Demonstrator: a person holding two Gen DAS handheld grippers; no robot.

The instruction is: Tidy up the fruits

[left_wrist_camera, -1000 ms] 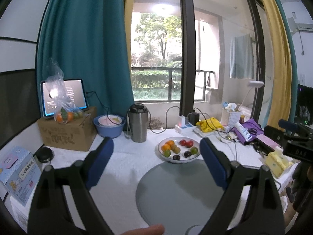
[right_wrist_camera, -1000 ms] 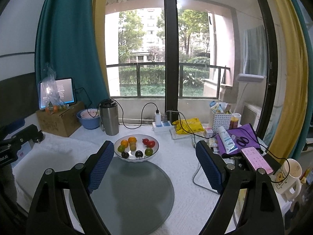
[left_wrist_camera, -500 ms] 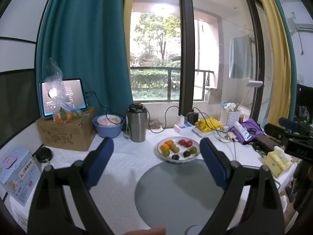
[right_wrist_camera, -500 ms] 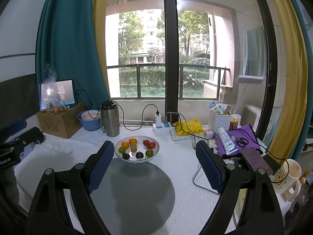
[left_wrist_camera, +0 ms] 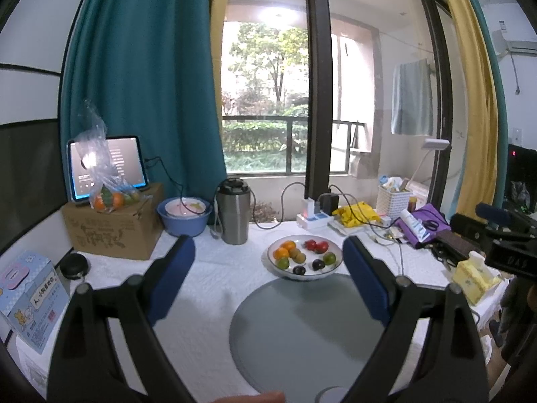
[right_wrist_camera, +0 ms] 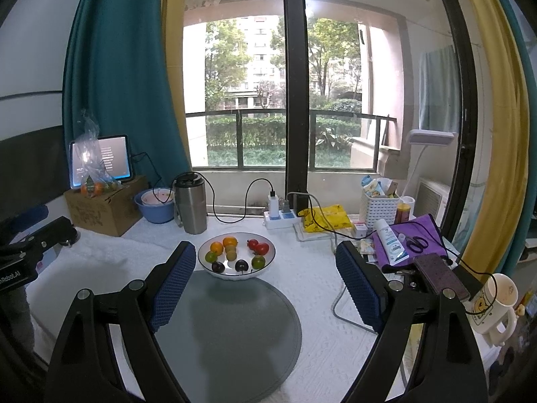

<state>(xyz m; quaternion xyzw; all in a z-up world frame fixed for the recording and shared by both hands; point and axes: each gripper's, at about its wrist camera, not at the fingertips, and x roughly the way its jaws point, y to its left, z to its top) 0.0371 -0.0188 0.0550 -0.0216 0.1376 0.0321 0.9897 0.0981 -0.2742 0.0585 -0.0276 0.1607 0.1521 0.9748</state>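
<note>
A cartoon mug point(right_wrist_camera: 496, 305) at the lower right is shown only by the right wrist view, a blue carton point(left_wrist_camera: 28, 299) at the lower left only by the left. Little is changed since the earlier frames. Both the left gripper point(left_wrist_camera: 268, 277) and right gripper point(right_wrist_camera: 265, 278) are held wide open, empty, above the grey mat point(right_wrist_camera: 228, 332), level with the fruit plate point(right_wrist_camera: 237, 273) at frame centre.

Both wrist views face the window from above the table, sharing the fruit plate point(left_wrist_camera: 303, 262) point(right_wrist_camera: 236, 258), seemingly equally near.
</note>
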